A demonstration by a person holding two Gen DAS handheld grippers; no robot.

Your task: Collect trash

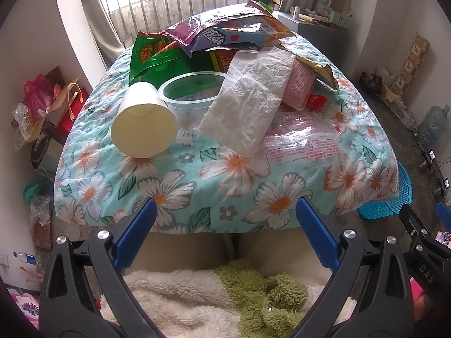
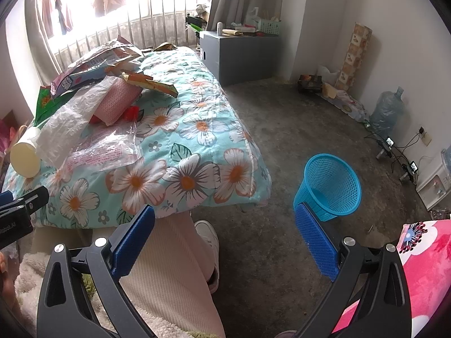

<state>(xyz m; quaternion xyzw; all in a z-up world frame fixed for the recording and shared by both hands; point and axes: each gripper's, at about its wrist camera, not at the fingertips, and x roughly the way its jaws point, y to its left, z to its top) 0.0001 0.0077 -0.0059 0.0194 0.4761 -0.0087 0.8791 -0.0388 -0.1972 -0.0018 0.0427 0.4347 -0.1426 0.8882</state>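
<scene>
Trash pile on a floral quilt (image 1: pixel 225 174), seen from both wrist cams. Nearest to us in the left view: a pale paper cup (image 1: pixel 143 121) lying on its side, base toward the lens. Just beside it, a clear plastic tub (image 1: pixel 191 93), upright, w/ a crumpled white tissue (image 1: pixel 248 98) draped over its right rim. Below the tissue we see a clear printed wrapper (image 1: pixel 307 140) flat on the quilt. Behind the tissue: a pink mesh-textured piece (image 1: pixel 298 84), a green snack bag (image 1: pixel 152 62) and a purple snack bag (image 1: pixel 225 33) heaped toward the window. All trash sits on the quilt.

Bin: a blue mesh basket (image 2: pixel 328 186) stands upright on the concrete floor (image 2: pixel 282 129), right of the quilt's corner, apart from it; nothing visible inside.

Tools: left gripper (image 1: pixel 225 214) spread wide, holding nothing, near the quilt's front edge. Right gripper (image 2: pixel 225 219) likewise spread wide and unloaded; its right finger overlaps the basket in view. Below both we see a person's light trousers (image 2: pixel 174 267) and a white shoe (image 2: pixel 207 233).
</scene>
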